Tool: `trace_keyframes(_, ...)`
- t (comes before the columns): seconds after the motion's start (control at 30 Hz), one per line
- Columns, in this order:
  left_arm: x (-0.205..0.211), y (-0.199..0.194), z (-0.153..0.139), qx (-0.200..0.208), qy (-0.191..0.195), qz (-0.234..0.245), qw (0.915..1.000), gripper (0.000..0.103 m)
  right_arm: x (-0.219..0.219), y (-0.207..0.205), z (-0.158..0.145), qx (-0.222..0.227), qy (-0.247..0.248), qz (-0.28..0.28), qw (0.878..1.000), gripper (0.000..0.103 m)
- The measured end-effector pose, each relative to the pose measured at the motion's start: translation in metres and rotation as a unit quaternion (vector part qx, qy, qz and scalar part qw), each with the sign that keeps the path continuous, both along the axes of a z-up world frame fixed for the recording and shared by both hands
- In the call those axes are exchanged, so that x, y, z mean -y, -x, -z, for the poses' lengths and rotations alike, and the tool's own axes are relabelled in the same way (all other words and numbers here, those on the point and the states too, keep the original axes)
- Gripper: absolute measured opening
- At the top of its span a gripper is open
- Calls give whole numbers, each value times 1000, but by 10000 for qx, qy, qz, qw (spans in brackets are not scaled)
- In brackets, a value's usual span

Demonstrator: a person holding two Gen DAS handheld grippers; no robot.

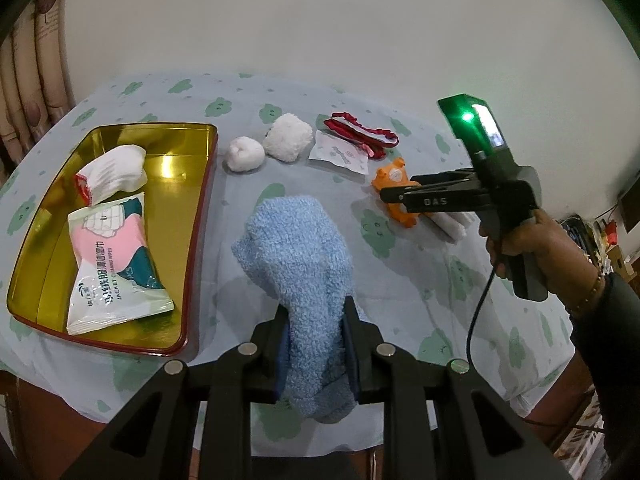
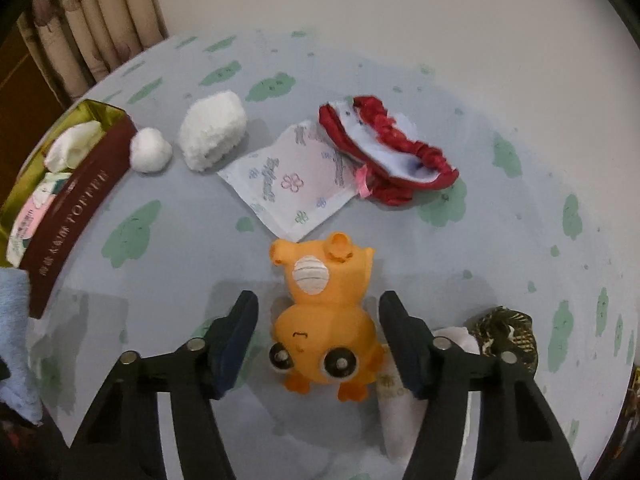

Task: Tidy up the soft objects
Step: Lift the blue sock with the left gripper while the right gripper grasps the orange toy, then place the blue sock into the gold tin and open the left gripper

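On my L side: left gripper (image 1: 315, 342) clamped on fluffy blue sock (image 1: 298, 256)
R side: right gripper (image 2: 319, 338) spread wide around orange squishy toy (image 2: 326, 312), not touching

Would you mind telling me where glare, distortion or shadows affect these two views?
Left wrist view: a bright glare patch on the gold tray, a blown-out green light on the right claw unit, and the tablecloth bowed by the fisheye. Right wrist view: soft grey shadows fall on the cloth beside the orange toy, and the tray's maroon wall curves strongly at the left edge.
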State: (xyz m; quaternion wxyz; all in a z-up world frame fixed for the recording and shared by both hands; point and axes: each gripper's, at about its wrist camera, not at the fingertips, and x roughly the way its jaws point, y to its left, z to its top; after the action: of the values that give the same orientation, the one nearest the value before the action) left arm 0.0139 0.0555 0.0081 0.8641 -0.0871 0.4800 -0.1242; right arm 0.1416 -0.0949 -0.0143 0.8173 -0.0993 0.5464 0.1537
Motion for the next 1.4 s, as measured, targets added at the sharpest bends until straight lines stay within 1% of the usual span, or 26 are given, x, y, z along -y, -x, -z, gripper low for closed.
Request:
trace_keyframes(0.07, -1, 0, -1, 8, 10, -8, 10000, 23, -2, -4, 5, -118, -37, 5, 9999, 53)
trace_keyframes(0.13, -1, 1, -2, 19, 16, -26, 10000, 23, -3, -5, 9, -95, 113, 24, 9999, 48)
trace_keyframes(0.27, -3, 4, -2, 18, -7, -38, 10000, 23, 0, 5, 2, 87, -172, 82, 9998, 44)
trace_keyframes(0.33, -3, 6, -2, 14, -19, -46, 10000, 23, 1, 19, -7, 295, -345, 139, 9989, 44)
trace_keyframes(0.37, -4, 7, -3, 24, -28, -53, 10000, 23, 3, 31, -13, 342, -601, 200, 9974, 44)
trace_keyframes(0.47, -6, 10, -6, 49, -33, -89, 9999, 23, 3, 62, -23, 507, -1025, 290, 9930, 44)
trace_keyframes(0.53, -8, 12, -8, 62, -50, -110, 9999, 23, 3, 85, -24, 526, -1319, 379, 9891, 44)
trace_keyframes(0.7, -20, 13, -19, 160, -139, -202, 9996, 23, 4, 121, -20, 591, -1633, 595, 9830, 44)
trace_keyframes(0.83, -38, 9, -32, 289, -281, -390, 9984, 23, 4, 133, -16, 609, -1647, 650, 9823, 44)
trace_keyframes(0.9, -46, 4, -35, 316, -325, -456, 9979, 23, 3, 136, -13, 591, -1552, 654, 9839, 44)
trace_keyframes(1.0, -59, -8, -36, 374, -581, -552, 9961, 24, 3, 139, -5, 519, -1573, 681, 9838, 44)
trace_keyframes(1.17, -81, -36, -26, 330, -910, -660, 9931, 24, 3, 141, 2, 475, -1592, 748, 9833, 44)
trace_keyframes(1.3, -89, -64, -12, 319, -1306, -535, 9895, 24, 4, 140, 4, 466, -1595, 750, 9832, 44)
trace_keyframes(1.4, -93, -85, 1, 255, -1453, -437, 9881, 24, 4, 140, 4, 462, -1613, 772, 9828, 44)
